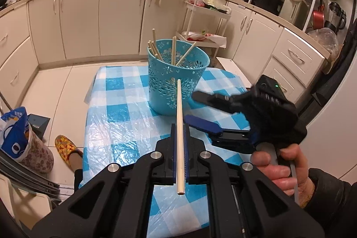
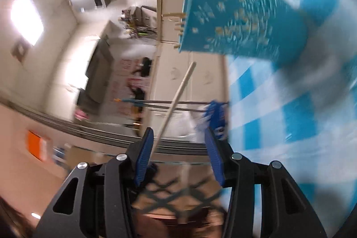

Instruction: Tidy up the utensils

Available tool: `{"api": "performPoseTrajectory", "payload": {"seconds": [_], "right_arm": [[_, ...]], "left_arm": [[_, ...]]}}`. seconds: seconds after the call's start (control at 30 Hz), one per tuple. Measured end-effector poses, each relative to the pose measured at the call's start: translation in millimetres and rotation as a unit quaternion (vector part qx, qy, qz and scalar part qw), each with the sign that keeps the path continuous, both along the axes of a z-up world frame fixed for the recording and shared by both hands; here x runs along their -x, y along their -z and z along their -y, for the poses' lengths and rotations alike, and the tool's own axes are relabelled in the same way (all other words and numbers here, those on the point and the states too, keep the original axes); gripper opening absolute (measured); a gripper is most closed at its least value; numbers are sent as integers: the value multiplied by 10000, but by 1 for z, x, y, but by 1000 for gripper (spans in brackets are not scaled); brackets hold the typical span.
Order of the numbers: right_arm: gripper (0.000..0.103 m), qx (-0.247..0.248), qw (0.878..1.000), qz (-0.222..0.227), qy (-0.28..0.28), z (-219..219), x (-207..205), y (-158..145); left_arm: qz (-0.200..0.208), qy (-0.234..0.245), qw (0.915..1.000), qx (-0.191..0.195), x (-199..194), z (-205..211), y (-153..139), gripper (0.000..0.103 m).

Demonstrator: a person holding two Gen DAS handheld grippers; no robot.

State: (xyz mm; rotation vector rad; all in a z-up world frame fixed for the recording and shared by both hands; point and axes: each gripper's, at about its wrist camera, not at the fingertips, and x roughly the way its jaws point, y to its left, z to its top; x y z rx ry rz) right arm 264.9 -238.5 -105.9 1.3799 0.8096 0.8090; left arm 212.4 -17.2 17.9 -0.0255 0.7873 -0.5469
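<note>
- Left wrist view: left gripper (image 1: 180, 137) has its fingers pressed together on a pale round wooden chopstick (image 1: 179, 126), which runs lengthwise between the blue pads and sticks out at both ends; far tip points at the basket, probably lined up for dropping in.
- Turquoise plastic basket with floral cut-out walls (image 1: 174, 81) stands upright on the tabletop (image 1: 120, 117), which is covered by a glossy, wrinkled blue-and-white checked plastic sheet.
- More wooden chopsticks (image 1: 156, 48) already lean inside against the rim, so sorting looks partly done.
- Right gripper (image 1: 200, 109) sits just right of the basket, rolled sideways, fingers spread with nothing visible between them; a person's hand (image 1: 276, 168) grips its handle.
- Cream kitchen cabinets (image 1: 111, 19) and a patterned slipper (image 1: 65, 145) on the tiled floor lie behind.
- Right wrist view: heavy motion blur, whole scene appears turned on its side.
- Right gripper (image 2: 178, 148) fingers stand apart; ribbed blue pads (image 2: 145, 157) look rubbery.
- The held chopstick (image 2: 176, 102) passes close to the left pad, but contact cannot be told; it does not look pinched here.
- Basket (image 2: 241, 21) appears large and near, chopstick ends (image 2: 178, 23) poking from its mouth.
- Checked tabletop (image 2: 312, 104) fills the right side.
</note>
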Motion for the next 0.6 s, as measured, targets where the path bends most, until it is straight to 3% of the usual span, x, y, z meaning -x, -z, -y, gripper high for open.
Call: {"api": "performPoseTrajectory", "payload": {"seconds": [0.13, 0.2, 0.27, 0.4, 0.47, 0.53, 0.6], "right_arm": [[44, -195, 9998, 57, 1, -5, -3, -4], [20, -138, 9998, 175, -3, -5, -6, -9], [10, 29, 9993, 376, 52, -2, -6, -18], [7, 707, 9925, 971, 249, 6, -6, -55], [6, 1163, 9817, 1401, 564, 18, -10, -87], [6, 1636, 9669, 1727, 920, 28, -15, -118], [6, 2262, 9429, 2088, 1271, 31, -22, -147]], "left_arm": [[122, 199, 9995, 205, 9, -2, 0, 5], [161, 250, 9994, 192, 11, 0, 0, 5], [177, 319, 9990, 252, 12, 1, 0, 5], [229, 366, 9983, 384, 10, 3, 4, 8], [125, 233, 9986, 455, 4, 2, 11, 21], [-6, -24, 9982, 595, -3, -3, 20, 45], [-61, -153, 9975, 694, -6, -7, 26, 47]]}}
